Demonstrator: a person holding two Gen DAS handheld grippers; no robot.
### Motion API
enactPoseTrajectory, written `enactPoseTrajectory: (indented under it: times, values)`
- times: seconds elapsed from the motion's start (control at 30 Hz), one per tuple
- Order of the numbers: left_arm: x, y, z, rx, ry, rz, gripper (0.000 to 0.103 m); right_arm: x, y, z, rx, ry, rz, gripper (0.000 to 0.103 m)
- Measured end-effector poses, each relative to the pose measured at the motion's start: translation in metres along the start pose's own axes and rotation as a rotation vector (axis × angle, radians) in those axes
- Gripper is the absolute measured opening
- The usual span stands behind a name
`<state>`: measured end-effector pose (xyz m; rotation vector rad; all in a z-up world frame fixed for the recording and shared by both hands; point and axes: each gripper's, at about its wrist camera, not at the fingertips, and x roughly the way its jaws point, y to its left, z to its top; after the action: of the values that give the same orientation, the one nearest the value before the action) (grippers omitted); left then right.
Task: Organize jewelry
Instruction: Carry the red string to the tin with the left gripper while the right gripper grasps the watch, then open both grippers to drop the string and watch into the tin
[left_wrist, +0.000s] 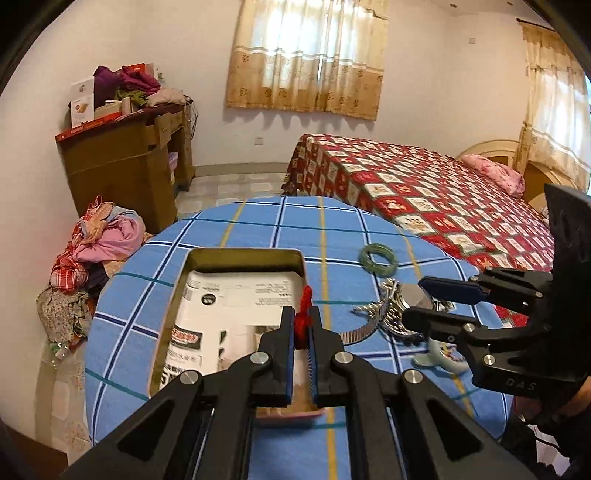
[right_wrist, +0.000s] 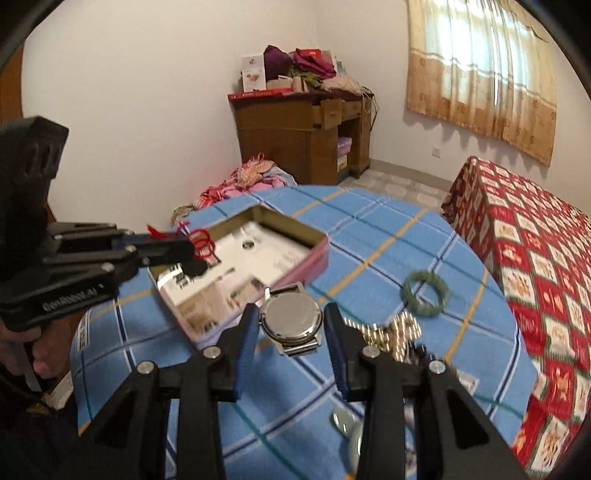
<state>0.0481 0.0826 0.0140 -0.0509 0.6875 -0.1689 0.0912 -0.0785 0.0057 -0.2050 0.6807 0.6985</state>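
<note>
Done so far: nothing lies in the open rectangular metal tin (left_wrist: 243, 258) but printed paper.
In hand, left: my left gripper (left_wrist: 303, 325) is clamped on a red cord bracelet (left_wrist: 303, 314), over the tin's right edge.
In hand, right: my right gripper (right_wrist: 291, 325) pinches a round steel wristwatch (right_wrist: 291, 319), lifted just right of the tin.
Left to do: green bangle (right_wrist: 426, 293), far right on the blue checked cloth (left_wrist: 258, 221); silver chains (right_wrist: 400, 332) beside the watch.

The round steel wristwatch (right_wrist: 293, 320) shines glossy. The rectangular tin box (right_wrist: 317, 254) holds printed paper; the blue checked tablecloth (right_wrist: 388, 236) looks matt.
</note>
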Motion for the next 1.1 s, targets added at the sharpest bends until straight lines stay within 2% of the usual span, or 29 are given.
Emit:
enactPoseTrajectory:
  times: [0.27,0.43,0.7,1.0,1.1]
  values:
    - [0.018,0.027,0.019,-0.032,-0.019,0.071,0.005,0.026,0.011,0.037,-0.013,-0.053,0.024,0.038]
    - [0.033,0.04,0.025,-0.05,-0.014,0.095,0.005,0.056,0.015,0.05,-0.013,-0.049,0.023,0.038]
    - [0.076,0.055,0.018,-0.063,0.063,0.135,0.005,0.118,0.003,0.031,0.042,0.08,0.008,0.038]
    - [0.101,0.055,0.012,-0.048,0.12,0.129,0.006,0.114,0.01,0.022,-0.005,0.115,-0.054,0.039]
    - [0.103,0.054,0.012,-0.049,0.132,0.123,0.011,0.11,0.011,0.02,0.002,0.118,-0.055,0.039]
